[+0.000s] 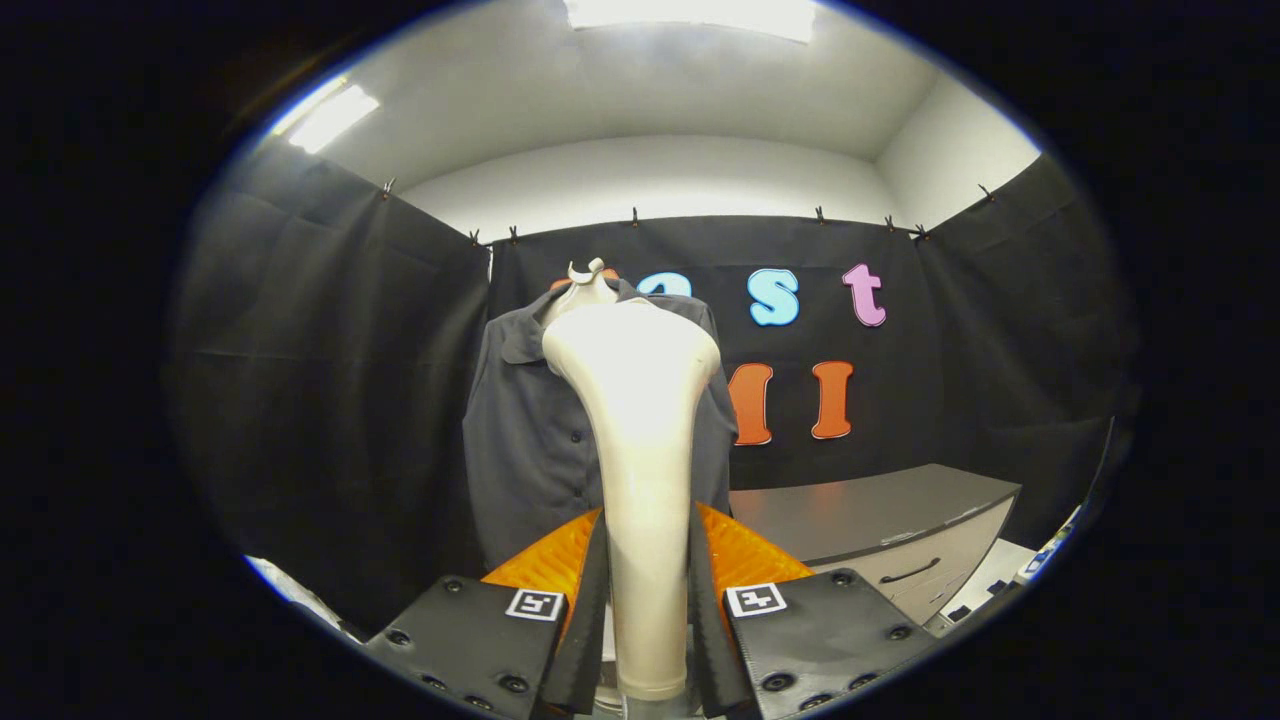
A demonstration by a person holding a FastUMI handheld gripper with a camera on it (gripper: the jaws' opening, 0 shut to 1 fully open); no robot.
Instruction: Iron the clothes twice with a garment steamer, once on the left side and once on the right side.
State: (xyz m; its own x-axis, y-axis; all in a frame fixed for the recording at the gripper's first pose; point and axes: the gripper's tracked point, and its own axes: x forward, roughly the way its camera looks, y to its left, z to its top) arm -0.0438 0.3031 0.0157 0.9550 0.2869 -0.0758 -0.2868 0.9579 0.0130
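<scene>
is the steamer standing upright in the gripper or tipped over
Upright: the steamer rises straight from between the gripper fingers, both pressing its handle, head level with the shirt collar.

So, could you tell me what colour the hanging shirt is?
Dark grey shirt, clearest in the gripper view.

Bright ceiling lights point(690, 15) glare overhead; fisheye bends the dim edges, centre stays sharp.

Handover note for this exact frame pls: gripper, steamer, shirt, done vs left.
Hand-held gripper: shut on the steamer, both fingers pressing its handle, head pointing up.
Shirt: dark, buttoned, hanging on a hanger just beyond the steamer, in front of the black cloth wall. Whether the steamer head touches the fabric cannot be told.
Cabinet: beside the shirt, further back.
Done: steamer picked up, facing the shirt.
Left: passes cannot be confirmed from here; assume both the left and right sides remain.
</scene>
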